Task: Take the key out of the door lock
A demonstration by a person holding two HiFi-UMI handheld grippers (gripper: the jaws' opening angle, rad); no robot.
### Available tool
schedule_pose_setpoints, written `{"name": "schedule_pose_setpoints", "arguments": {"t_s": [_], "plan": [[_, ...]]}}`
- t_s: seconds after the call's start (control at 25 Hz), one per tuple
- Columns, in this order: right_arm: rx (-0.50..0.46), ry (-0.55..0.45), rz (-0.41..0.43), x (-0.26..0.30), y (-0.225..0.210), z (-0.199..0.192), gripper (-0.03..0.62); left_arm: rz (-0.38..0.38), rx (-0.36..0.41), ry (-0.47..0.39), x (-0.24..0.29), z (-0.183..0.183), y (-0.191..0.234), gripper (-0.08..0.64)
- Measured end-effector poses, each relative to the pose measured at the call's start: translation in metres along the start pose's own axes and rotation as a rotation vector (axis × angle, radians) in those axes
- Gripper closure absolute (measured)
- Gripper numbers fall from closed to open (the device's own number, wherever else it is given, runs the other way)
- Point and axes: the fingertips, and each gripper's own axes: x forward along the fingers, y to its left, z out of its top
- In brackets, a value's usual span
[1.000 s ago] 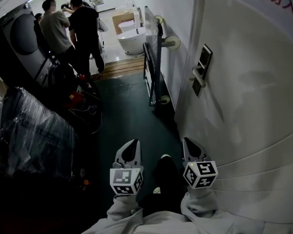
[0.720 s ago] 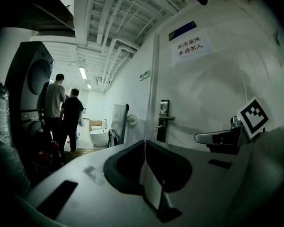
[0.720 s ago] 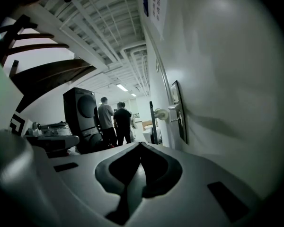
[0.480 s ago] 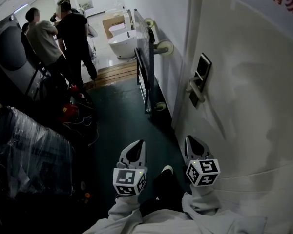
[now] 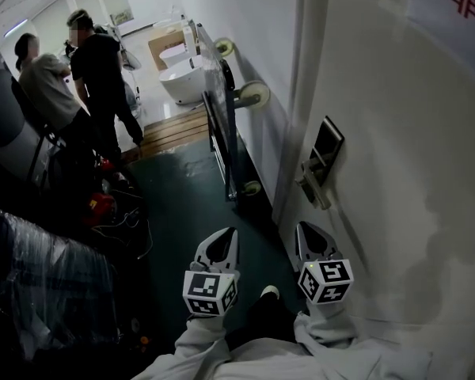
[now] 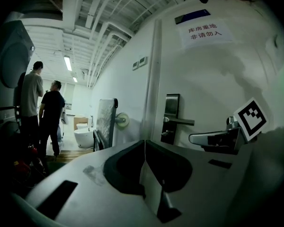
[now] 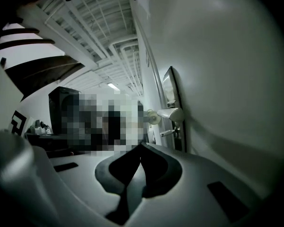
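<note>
The white door (image 5: pixel 404 149) fills the head view from 12 round to 5 o'clock. On it the dark lock plate (image 5: pixel 327 144) sits up at 1 o'clock from centre, with the lever handle (image 5: pixel 313 188) just below it at 6 o'clock. Both claws are low in that view and well apart from the lock. The left claw (image 5: pixel 218 240) is at 9 o'clock of the right claw (image 5: pixel 310 236), and the lock stands at 12 o'clock of the right one. Each claw's own view shows its jaws closed tip to tip with nothing between them.

The key (image 7: pixel 166 133) shows only in the right gripper view. It is a thin pale stub sticking out of the plate at 6 o'clock of the handle, pointing away from the door. It is too small in the head view to make out.

By its look the key is small, light, rigid metal, smooth and so likely slippery. Its blade is probably held snug by the cylinder. The best hold would be on the flat bow, pads on its two faces, close to the plate. The pull should be straight out along the shaft, since a sideways pull could bind it or let it slip and drop
</note>
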Motion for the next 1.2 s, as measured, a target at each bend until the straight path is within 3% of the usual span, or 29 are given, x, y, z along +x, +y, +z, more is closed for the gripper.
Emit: {"name": "schedule_pose_setpoints", "arguments": {"t_s": [0.4, 0.68, 0.92, 1.2], "plan": [[-0.023, 0.028, -0.046, 0.042, -0.027, -0.001, 0.540, -0.113, -0.099, 0.002, 0.085, 0.001, 0.008, 0.543], [0.015, 0.026, -0.144, 0.040, -0.050, -0.003, 0.540, -0.307, -0.189, 0.056, 0.131, -0.003, -0.020, 0.543], [0.058, 0.010, -0.282, 0.032, -0.063, 0.002, 0.540, -0.475, -0.223, 0.098, 0.163, 0.008, -0.039, 0.541], [0.109, 0.002, -0.394, 0.027, -0.057, -0.002, 0.540, -0.591, -0.252, 0.169, 0.178, 0.005, -0.045, 0.541]]}}
